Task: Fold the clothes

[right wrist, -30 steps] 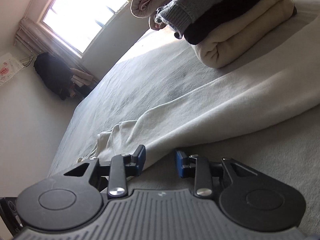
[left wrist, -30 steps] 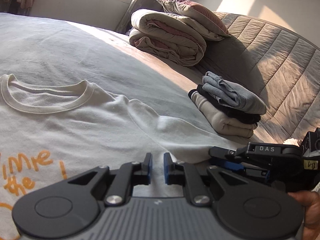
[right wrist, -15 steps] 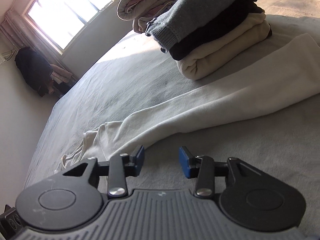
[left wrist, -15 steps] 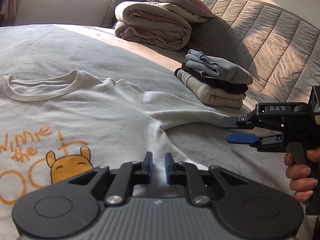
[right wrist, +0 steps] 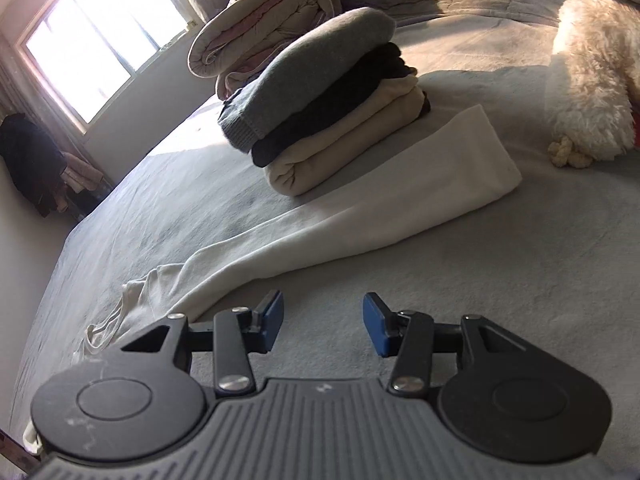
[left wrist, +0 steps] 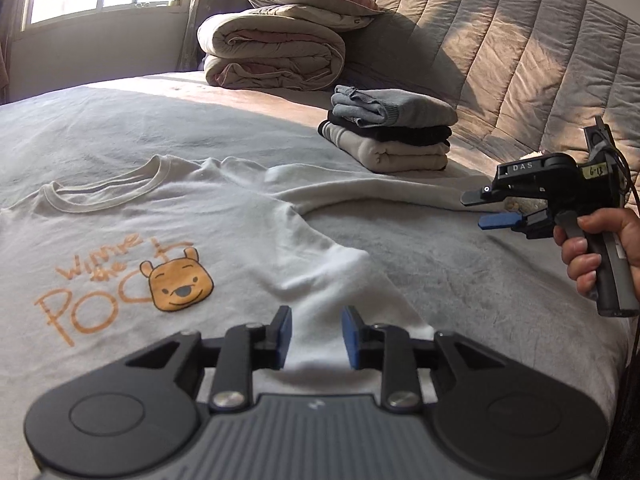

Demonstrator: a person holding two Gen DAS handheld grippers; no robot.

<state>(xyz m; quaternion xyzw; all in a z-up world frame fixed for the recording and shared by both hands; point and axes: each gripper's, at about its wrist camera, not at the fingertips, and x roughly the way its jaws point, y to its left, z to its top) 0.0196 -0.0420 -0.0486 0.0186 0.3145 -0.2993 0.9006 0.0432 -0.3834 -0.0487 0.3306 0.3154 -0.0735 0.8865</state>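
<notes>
A white long-sleeved shirt (left wrist: 168, 232) with an orange bear print lies flat, front up, on the grey bed (left wrist: 460, 272). Its right sleeve (right wrist: 360, 200) stretches out toward the headboard. My left gripper (left wrist: 315, 336) is open and empty, low over the shirt's right side. My right gripper (right wrist: 323, 326) is open and empty above the bedspread, just beside the sleeve; it also shows in the left wrist view (left wrist: 486, 210) near the sleeve's cuff end.
A stack of three folded garments (left wrist: 394, 136) sits by the sleeve, also in the right wrist view (right wrist: 320, 112). Rolled duvets and a pillow (left wrist: 280, 44) lie behind it against the quilted headboard (left wrist: 520, 60). A fluffy white cushion (right wrist: 592, 72) lies at the right.
Both grippers have pulled back and risen, so more of the shirt and the whole sleeve show. Both jaws have opened wider, the left from nearly closed.
</notes>
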